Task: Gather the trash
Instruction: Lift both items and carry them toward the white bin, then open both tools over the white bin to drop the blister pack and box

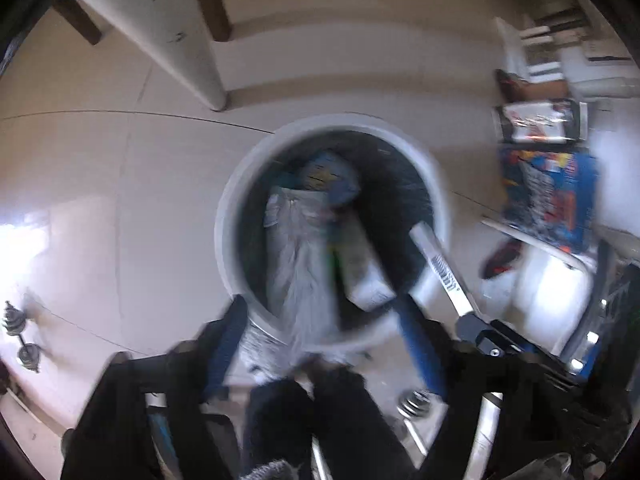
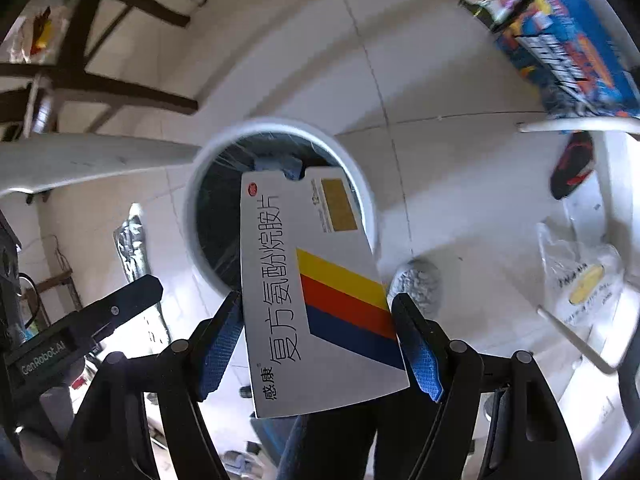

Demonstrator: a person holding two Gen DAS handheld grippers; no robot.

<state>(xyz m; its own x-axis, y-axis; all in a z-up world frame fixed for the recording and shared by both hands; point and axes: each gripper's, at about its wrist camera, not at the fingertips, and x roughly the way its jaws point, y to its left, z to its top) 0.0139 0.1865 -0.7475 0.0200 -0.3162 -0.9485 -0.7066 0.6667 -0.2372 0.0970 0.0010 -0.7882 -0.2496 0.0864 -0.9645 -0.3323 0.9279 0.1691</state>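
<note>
Right gripper [image 2: 318, 320] clamping medicine box [image 2: 320, 300] by long edges, hovering over near rim of white bin [image 2: 372, 216]; light, stiff, crushable card, edge hold suiting it; left gripper [image 1: 320, 320] standing released above silver wrapper [image 1: 296, 264] lying in bin

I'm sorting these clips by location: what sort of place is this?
Probably a room in a home, somewhat cluttered. A white waste bin lined with a dark bag stands on a pale tiled floor, beside a wooden-legged table, with colourful packaged boxes stacked nearby.
</note>
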